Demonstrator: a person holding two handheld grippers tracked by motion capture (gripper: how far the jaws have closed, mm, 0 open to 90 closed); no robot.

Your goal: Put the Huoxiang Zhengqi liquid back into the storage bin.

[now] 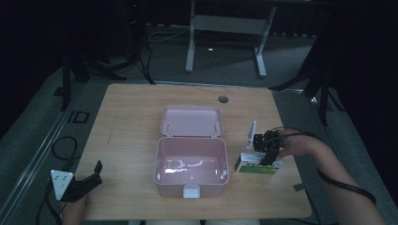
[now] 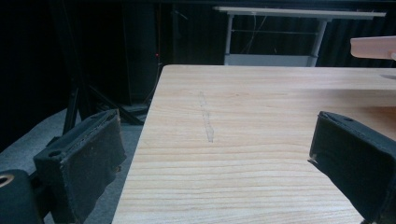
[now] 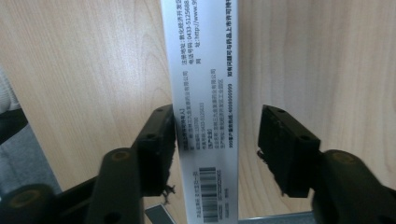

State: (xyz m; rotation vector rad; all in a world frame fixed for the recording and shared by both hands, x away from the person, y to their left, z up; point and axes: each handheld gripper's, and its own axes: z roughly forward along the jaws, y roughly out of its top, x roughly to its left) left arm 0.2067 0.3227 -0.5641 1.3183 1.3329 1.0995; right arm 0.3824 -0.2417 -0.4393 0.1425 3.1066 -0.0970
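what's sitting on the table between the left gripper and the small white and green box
The open pink lunch box lies between the left gripper and the small white and green box, which the right gripper straddles. The high view shows it.

Table [image 3: 84,70] — matt wood grain; box [image 3: 205,93] between right claw [image 3: 217,140] jaws — smooth printed card; pads rough, matt black.

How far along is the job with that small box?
Done: the pink plastic lunch box stands open and empty. In hand: the right hand-held gripper straddles the white-and-green cardboard packet, one pad not yet touching. Left: gripping, lifting, presumably placing it inside.
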